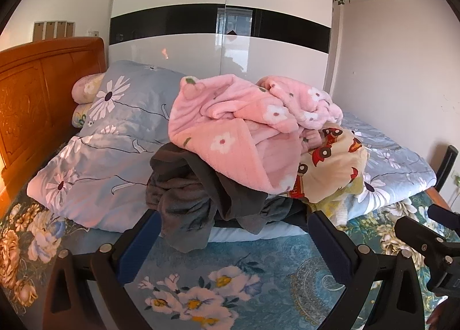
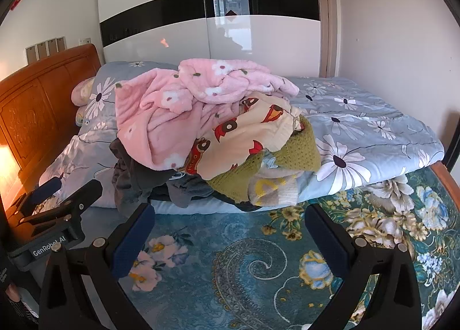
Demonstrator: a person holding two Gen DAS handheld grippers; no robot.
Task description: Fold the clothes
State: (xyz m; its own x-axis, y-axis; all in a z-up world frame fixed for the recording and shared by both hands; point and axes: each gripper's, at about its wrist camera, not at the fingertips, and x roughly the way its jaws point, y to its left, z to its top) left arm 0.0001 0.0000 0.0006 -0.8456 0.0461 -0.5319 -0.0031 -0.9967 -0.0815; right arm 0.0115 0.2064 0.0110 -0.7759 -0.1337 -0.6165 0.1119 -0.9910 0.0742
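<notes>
Both the left claw (image 1: 233,240) and the right claw (image 2: 230,232) are gaping wide and empty over the bed's teal floral sheet (image 2: 250,266). Ahead, the fluffy pink flowered garment (image 1: 230,131) is topping the heap (lying nearest the left claw), so pinching its loose hem first seems wise.

clothes pile (image 1: 244,143) on bed (image 1: 230,258) | quilt (image 1: 115,128) behind | headboard (image 1: 37,99) left

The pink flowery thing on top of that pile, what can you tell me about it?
The pink fleece garment looks soft and plush, printed with white flowers. It lies crumpled and unfolded on top of the clothes pile, draping over a dark grey garment and touching a cream one with red prints. Neither gripper touches it.
</notes>
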